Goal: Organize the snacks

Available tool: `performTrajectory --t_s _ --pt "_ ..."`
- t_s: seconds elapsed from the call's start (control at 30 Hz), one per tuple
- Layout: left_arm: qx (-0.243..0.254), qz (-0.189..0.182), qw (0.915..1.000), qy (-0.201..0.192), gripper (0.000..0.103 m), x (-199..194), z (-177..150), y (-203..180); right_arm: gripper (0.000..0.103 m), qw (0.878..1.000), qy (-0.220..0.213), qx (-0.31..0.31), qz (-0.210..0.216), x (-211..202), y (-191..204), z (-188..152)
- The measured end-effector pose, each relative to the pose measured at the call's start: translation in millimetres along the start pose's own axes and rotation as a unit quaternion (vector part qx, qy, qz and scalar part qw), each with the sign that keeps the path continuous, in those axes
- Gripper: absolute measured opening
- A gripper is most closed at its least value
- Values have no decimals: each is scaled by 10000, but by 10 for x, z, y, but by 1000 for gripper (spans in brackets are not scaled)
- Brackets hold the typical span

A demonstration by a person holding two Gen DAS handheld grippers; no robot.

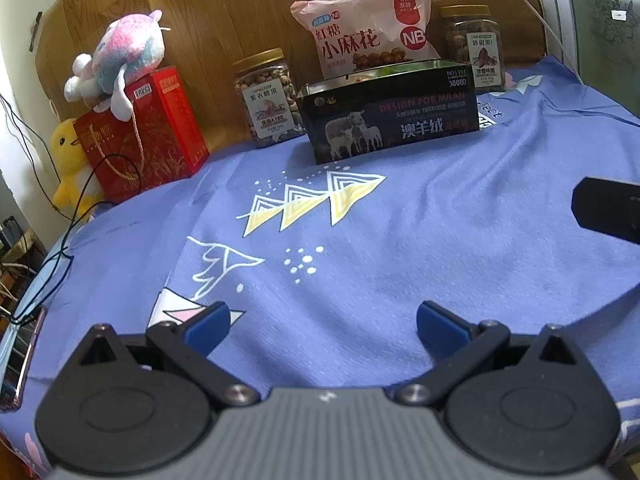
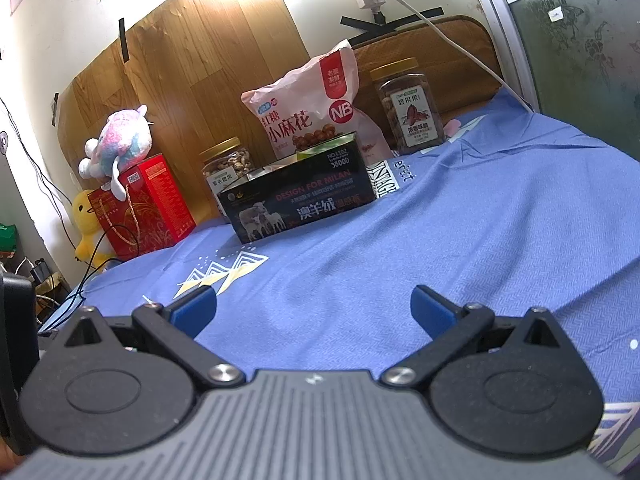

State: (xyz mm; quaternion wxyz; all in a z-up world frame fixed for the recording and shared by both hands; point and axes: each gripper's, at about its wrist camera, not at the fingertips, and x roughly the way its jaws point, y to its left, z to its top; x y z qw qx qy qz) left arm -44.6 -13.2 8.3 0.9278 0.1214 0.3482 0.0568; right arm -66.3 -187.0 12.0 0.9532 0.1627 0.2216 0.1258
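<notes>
A black open tin box [image 1: 390, 118] [image 2: 298, 200] stands at the far side of the blue cloth [image 1: 400, 240] [image 2: 440, 240]. Behind it leans a pink snack bag [image 1: 362, 28] [image 2: 312, 108]. A gold-lidded nut jar [image 1: 266, 98] [image 2: 226, 162] stands left of the box, and a second jar [image 1: 474, 46] [image 2: 410, 106] stands at its right. My left gripper [image 1: 323, 320] and my right gripper [image 2: 314, 308] both hover low over the near cloth, open, with nothing between the blue pads. Part of the right gripper's black body [image 1: 608, 210] shows at the left wrist view's right edge.
A red gift box [image 1: 148, 136] [image 2: 140, 208] with a plush toy [image 1: 116, 60] [image 2: 118, 144] on top stands at the far left, and a yellow plush duck [image 1: 70, 164] [image 2: 90, 224] sits beside it. Black cables [image 1: 60, 256] hang off the left edge. A wood-patterned panel [image 2: 180, 72] backs the table.
</notes>
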Motion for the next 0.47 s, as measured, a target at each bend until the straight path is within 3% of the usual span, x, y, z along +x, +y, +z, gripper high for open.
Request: performTrajectory --t_s 0.47 --pt "-105 -194 9997 83 103 6 6 16 103 10000 4 -1 4 1 -7 5"
